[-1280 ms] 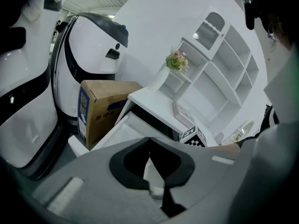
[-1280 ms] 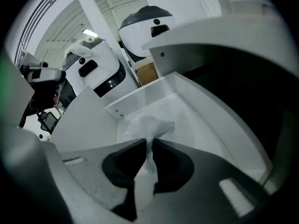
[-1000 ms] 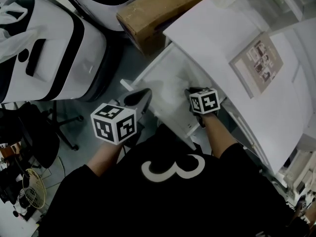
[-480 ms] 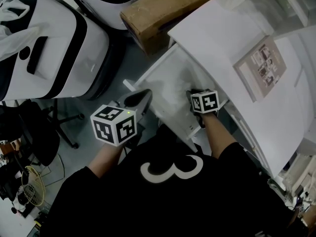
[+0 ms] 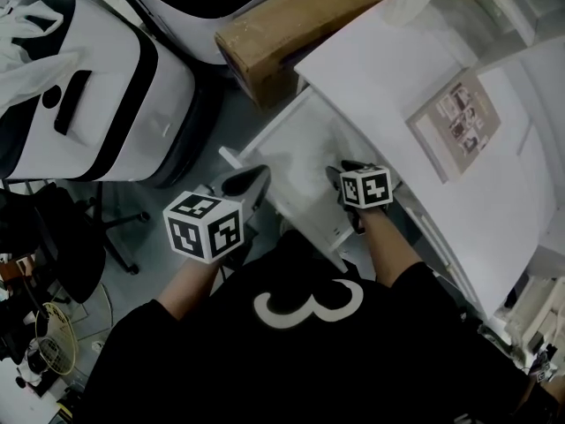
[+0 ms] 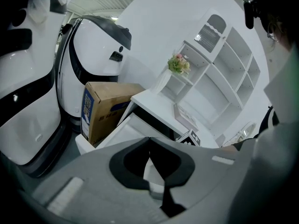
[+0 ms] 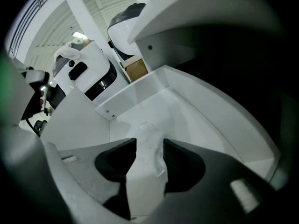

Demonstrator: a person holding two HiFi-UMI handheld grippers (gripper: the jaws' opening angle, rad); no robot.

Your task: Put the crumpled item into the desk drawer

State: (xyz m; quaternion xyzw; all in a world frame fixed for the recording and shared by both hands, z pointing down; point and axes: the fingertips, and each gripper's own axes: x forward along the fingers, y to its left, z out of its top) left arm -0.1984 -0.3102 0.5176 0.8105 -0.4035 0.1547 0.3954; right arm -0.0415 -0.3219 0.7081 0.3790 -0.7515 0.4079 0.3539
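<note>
The white desk drawer (image 5: 284, 129) stands pulled out under the desk top (image 5: 388, 69). In the right gripper view a crumpled clear plastic item (image 7: 147, 130) lies on the drawer floor (image 7: 196, 120). It sits between the jaws of my right gripper (image 7: 149, 144), which are opening and stand apart on either side of it. In the head view my right gripper (image 5: 335, 173) reaches into the drawer's near end. My left gripper (image 5: 259, 175) hovers at the drawer's left front corner. Its tips meet in the left gripper view (image 6: 149, 140), with nothing held.
A cardboard box (image 5: 300, 20) stands on the floor beyond the drawer, beside large white machines (image 5: 97, 95). A framed picture (image 5: 459, 117) lies on the desk top. A chair base (image 5: 110, 228) is at the left. White shelves (image 6: 224, 64) rise behind the desk.
Both grippers stay almost where they were at the drawer. Only the head view has shifted slightly.
</note>
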